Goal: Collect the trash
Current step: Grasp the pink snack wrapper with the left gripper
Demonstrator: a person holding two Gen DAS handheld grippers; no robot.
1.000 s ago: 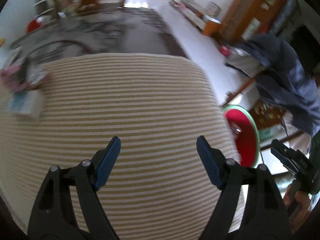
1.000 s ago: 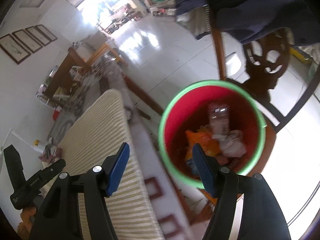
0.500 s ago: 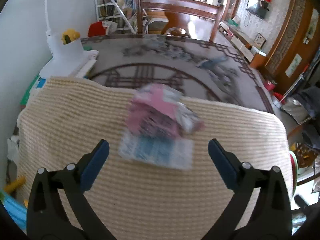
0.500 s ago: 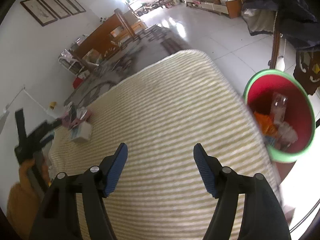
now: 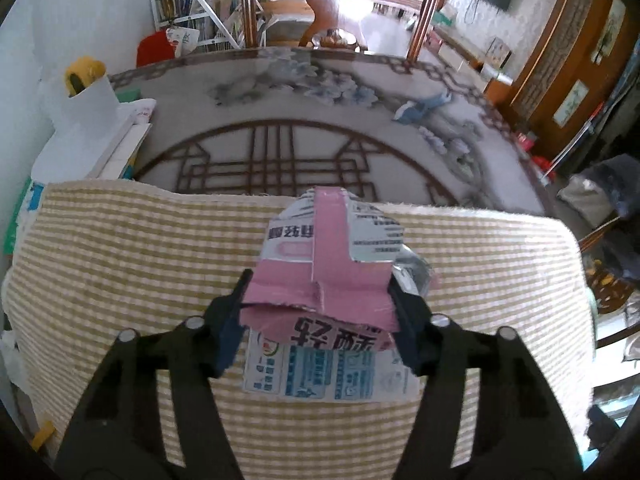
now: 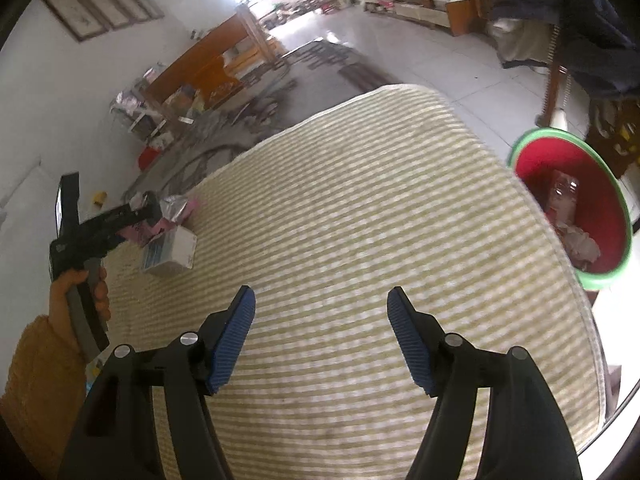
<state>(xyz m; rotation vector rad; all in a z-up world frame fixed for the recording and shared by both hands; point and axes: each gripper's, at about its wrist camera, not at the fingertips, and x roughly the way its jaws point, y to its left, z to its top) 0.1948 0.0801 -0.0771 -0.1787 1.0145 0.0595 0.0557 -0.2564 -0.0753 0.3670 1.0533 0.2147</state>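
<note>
A torn pink and white carton (image 5: 324, 272) lies on the striped yellow cloth (image 5: 120, 264), on top of a white and blue box (image 5: 320, 372). My left gripper (image 5: 318, 320) has its jaws on both sides of the pink carton, touching its edges. In the right wrist view the left gripper (image 6: 150, 214) is at the pink carton (image 6: 138, 232) beside the box (image 6: 172, 252). My right gripper (image 6: 320, 336) is open and empty above the cloth (image 6: 360, 208). A red bin with a green rim (image 6: 576, 216) holds trash at the right.
A patterned table top (image 5: 304, 128) extends beyond the cloth. A white holder with a yellow item (image 5: 86, 96) and stacked papers stand at the left. A wooden chair (image 5: 340, 4) stands behind. A chair draped with dark clothes (image 6: 568, 28) stands by the bin.
My left gripper has swung from the bin side to the trash pile and closed in around the pink carton. My right gripper has moved from over the bin to above the cloth.
</note>
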